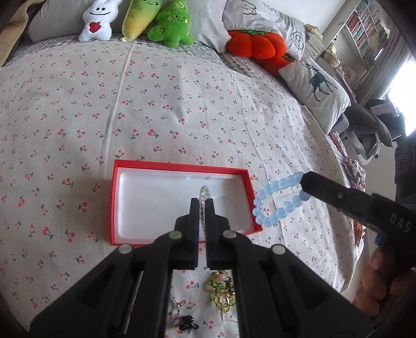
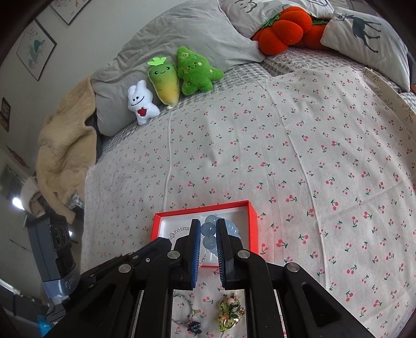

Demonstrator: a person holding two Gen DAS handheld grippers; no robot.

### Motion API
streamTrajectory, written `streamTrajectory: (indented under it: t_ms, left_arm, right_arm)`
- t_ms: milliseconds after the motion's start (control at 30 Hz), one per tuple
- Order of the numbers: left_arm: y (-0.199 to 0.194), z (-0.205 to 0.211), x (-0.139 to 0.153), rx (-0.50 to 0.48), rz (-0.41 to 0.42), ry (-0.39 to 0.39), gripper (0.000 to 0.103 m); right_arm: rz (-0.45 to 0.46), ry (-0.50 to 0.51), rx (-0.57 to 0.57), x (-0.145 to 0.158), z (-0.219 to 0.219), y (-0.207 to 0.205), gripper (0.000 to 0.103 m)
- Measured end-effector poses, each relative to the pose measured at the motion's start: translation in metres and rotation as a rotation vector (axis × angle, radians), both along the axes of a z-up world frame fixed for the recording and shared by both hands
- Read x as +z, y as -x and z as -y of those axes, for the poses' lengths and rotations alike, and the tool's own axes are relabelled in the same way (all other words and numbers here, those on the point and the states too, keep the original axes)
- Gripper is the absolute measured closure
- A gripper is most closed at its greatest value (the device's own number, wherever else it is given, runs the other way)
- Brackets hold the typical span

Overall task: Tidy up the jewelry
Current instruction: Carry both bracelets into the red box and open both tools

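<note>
A red box (image 1: 117, 208) with a white liner lies open on the cherry-print bedspread. My left gripper (image 1: 202, 202) hangs over it, shut on a thin silver crystal bracelet (image 1: 204, 191) that pokes out past the fingertips. From the right comes my right gripper (image 1: 305, 183), shut on a pale blue bead bracelet (image 1: 275, 202) that dangles just off the box's right edge. In the right wrist view the blue beads (image 2: 208, 231) sit between the right gripper's (image 2: 208, 223) blue pads, with the red box (image 2: 253, 226) behind and the silver bracelet (image 2: 179, 231) at left.
Loose jewelry lies on the spread near me: a green brooch (image 1: 221, 288) (image 2: 228, 312), a charm bracelet (image 2: 187, 304) and a dark piece (image 1: 188, 320). Plush toys (image 1: 137, 20), pillows and orange cushions (image 1: 254, 44) line the far side. The bed's edge (image 1: 345, 166) falls away at right.
</note>
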State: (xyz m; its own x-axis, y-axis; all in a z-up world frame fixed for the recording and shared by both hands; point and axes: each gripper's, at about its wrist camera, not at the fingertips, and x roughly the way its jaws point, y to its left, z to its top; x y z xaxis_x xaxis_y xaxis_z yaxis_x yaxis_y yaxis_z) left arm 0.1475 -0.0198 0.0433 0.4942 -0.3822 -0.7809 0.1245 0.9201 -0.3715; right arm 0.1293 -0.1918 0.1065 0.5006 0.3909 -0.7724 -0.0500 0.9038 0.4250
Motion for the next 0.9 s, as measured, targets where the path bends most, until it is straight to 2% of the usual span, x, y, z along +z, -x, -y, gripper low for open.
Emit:
streamTrajectory:
  t_ms: [200,400,533,700,900]
  left_arm:
    - [-0.005,-0.016,-0.015,0.057,-0.038,-0.063,0.099]
    - [-0.009,-0.021,-0.024,0.078,-0.035,-0.12,0.099]
    - [-0.011,-0.019,-0.032,0.078,-0.041,-0.15,0.099]
    - [-0.013,-0.019,-0.036,0.082,-0.051,-0.16,0.099]
    - [-0.014,-0.017,-0.036,0.073,-0.053,-0.167,0.099]
  right_arm:
    - [-0.005,0.014,0.016,-0.007,-0.01,-0.007,0.091]
    - [0.005,0.01,0.105,-0.017,-0.043,-0.013,0.091]
    - [-0.008,0.052,0.146,-0.035,-0.058,-0.019,0.091]
    - [-0.05,0.102,0.129,-0.056,-0.052,-0.026,0.091]
    - [-0.074,0.146,0.094,-0.067,-0.037,-0.031,0.091]
